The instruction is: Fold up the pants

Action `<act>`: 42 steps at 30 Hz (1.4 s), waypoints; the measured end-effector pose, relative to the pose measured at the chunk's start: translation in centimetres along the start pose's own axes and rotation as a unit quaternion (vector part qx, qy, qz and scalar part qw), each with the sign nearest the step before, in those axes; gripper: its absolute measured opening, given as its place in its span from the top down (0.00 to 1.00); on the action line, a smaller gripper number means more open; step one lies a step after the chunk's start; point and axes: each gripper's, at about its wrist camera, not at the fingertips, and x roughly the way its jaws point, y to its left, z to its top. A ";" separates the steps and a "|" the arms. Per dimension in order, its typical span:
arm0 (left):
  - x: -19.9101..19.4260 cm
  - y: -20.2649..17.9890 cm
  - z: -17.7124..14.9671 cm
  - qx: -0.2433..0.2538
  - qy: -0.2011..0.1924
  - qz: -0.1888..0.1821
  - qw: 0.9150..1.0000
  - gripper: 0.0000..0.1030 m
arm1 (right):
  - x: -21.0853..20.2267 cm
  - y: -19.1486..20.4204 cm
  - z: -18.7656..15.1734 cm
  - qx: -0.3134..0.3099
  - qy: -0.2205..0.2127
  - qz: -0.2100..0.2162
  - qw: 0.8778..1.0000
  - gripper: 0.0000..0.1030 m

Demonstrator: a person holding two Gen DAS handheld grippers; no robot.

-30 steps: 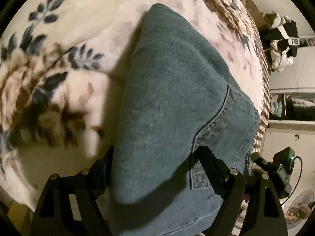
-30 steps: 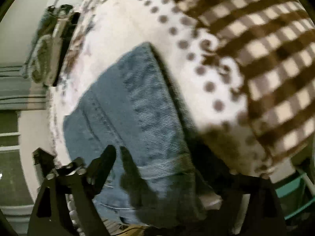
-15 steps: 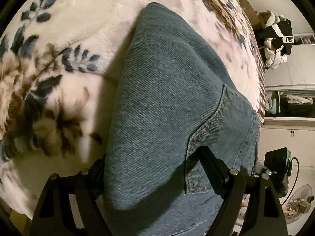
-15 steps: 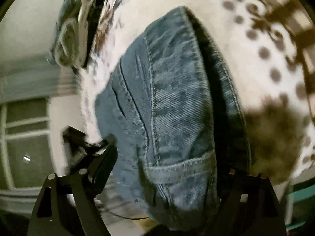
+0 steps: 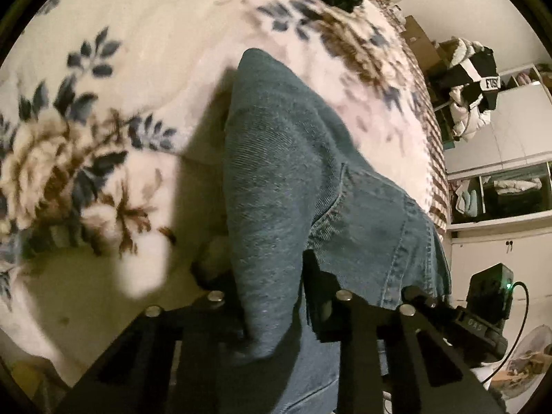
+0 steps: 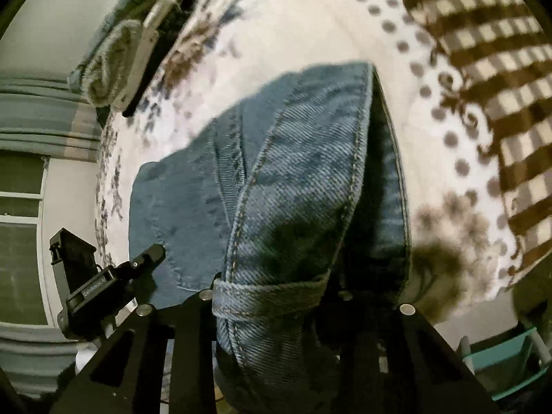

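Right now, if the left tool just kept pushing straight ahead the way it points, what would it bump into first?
The jeans themselves: the left tool is clamped on the denim, which stretches ahead. Beyond that lies the floral blanket, though depth is hard to judge.

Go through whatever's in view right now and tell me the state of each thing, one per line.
jeans: folded, near end gripped by both grippers, far end on the blanket.
left gripper: shut on the denim near the back pocket.
right gripper: shut on the waistband at a belt loop.
floral blanket: spread flat on the bed, under the jeans.
black and white jacket: hanging by the wardrobe.
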 end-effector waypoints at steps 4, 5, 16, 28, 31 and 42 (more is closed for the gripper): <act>-1.6 -1.5 0.0 0.010 -0.007 0.000 1.000 0.79 | -1.9 1.4 -0.2 -0.008 -0.010 0.008 1.000 0.70; -2.1 -2.0 0.0 0.014 -0.008 0.001 1.000 0.78 | -2.6 1.9 -0.3 -0.011 -0.012 0.009 1.000 0.70; -8.3 -7.5 3.5 0.041 -0.036 -0.003 0.999 0.82 | -9.6 7.2 2.8 -0.035 -0.049 0.039 0.997 0.70; -3.3 -4.5 9.5 0.035 0.031 0.013 0.999 0.77 | -2.2 0.3 4.4 0.060 0.083 -0.044 0.994 0.48; -1.1 -4.0 8.8 0.040 0.063 0.017 0.997 0.67 | -2.3 -2.9 1.9 0.106 0.079 -0.045 0.990 0.48; 1.4 -5.4 7.6 0.089 0.108 0.012 0.990 0.41 | -7.7 -5.9 -6.0 0.320 -0.088 -0.003 0.943 0.34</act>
